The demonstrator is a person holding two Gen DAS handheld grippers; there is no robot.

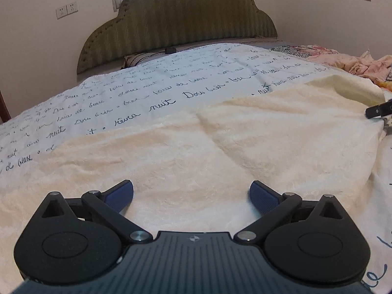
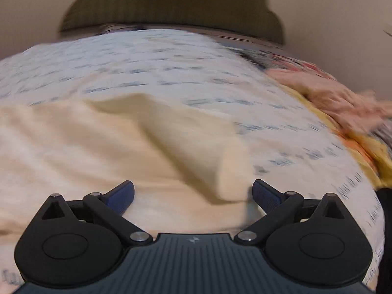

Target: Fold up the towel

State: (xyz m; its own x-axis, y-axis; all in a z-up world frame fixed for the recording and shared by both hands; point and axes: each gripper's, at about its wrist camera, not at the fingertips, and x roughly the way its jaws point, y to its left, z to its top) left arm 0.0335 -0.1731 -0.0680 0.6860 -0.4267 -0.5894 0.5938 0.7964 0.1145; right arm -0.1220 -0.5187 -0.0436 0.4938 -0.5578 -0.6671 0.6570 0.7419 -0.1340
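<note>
Left wrist view: the cream towel (image 1: 220, 142) was spread on the bed (image 1: 147, 85), long axis running nine to three o'clock. Nearest, at its three o'clock raised corner, the right gripper (image 2: 193, 193) was held wide open and empty; the left gripper (image 1: 191, 193) likewise.

your right wrist view is smeared by motion: the writing on the bedspread (image 2: 152, 63) cannot be read there, and the headboard (image 2: 171, 7) at 12 o'clock is only a dark shape. the towel (image 2: 73, 147) runs off the frame at 9 o'clock. in your left wrist view the right gripper (image 1: 379, 111) is cut off at 3 o'clock, only a dark tip showing. the rumpled pink bedding (image 1: 362, 63) runs off at 2 o'clock.
</note>
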